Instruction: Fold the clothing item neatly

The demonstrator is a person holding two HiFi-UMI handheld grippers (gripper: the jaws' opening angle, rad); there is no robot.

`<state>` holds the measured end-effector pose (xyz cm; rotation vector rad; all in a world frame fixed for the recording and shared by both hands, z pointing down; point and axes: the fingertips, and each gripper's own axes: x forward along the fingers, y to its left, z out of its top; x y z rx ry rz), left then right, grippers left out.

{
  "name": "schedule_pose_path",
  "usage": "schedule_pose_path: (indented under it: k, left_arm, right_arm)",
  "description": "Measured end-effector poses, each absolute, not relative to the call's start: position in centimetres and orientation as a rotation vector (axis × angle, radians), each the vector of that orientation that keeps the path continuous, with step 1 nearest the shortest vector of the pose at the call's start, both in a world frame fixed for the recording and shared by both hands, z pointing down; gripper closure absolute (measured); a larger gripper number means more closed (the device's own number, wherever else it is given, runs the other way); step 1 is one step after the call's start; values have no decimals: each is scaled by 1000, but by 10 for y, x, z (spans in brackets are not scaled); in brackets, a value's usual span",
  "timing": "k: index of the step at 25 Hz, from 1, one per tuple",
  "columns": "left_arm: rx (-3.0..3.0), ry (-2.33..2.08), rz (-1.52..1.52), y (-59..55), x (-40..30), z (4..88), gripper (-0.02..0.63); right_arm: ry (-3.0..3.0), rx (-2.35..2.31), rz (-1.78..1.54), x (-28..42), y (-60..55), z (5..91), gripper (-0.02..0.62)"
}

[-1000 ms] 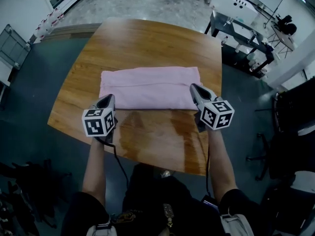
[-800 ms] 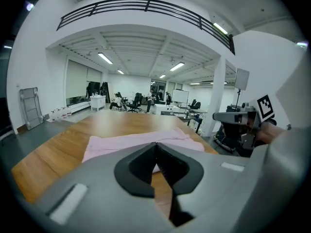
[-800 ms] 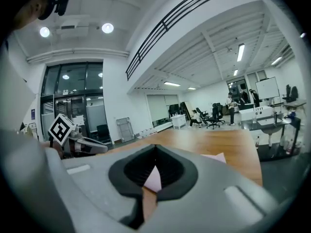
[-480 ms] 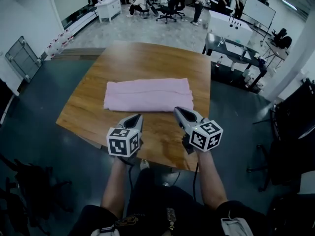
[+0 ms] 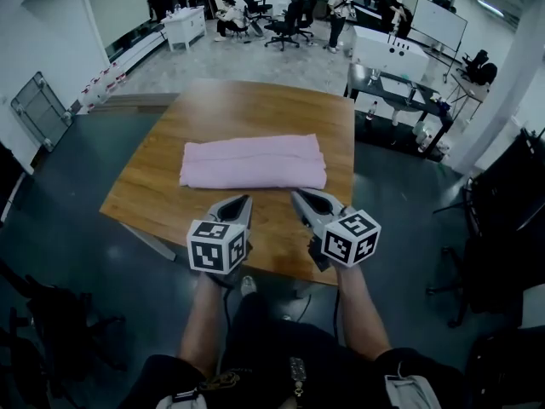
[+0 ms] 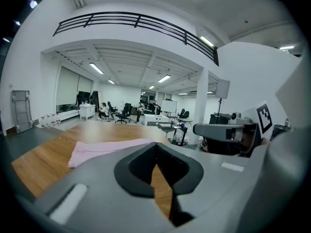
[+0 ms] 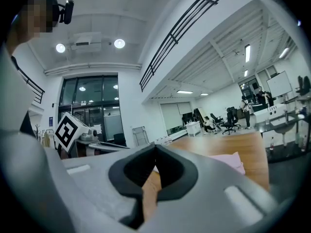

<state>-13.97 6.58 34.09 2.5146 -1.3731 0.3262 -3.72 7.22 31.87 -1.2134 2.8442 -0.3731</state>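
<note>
A pink garment [image 5: 254, 162] lies folded into a long flat rectangle across the middle of the wooden table [image 5: 247, 109]. It shows low and pale in the left gripper view [image 6: 104, 149] and as a small corner in the right gripper view [image 7: 228, 161]. My left gripper [image 5: 242, 201] hovers near the table's front edge, shut and empty, apart from the cloth. Beside it my right gripper [image 5: 298, 197] is shut with nothing in it, also short of the garment. Both are held close together in front of my body.
The table's front edge [image 5: 255, 267] lies just under the grippers. A grey desk [image 5: 396, 83] with small items stands to the right. Office chairs and people [image 5: 281, 7] are at the back. A metal rack [image 5: 34, 109] leans at the left. Dark floor surrounds the table.
Both grippers have drawn back from the garment's near edge toward my body, rising and coming closer together. The garment stays folded on the table.
</note>
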Motion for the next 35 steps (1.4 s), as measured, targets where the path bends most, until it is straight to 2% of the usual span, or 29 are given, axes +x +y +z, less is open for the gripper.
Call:
schedule_pose_path:
  k: [35]
  left_arm:
    - [2616,-1388,304,74,-116,303,598]
  right_arm:
    - [2881,-1187,-257,-31,83,290,594]
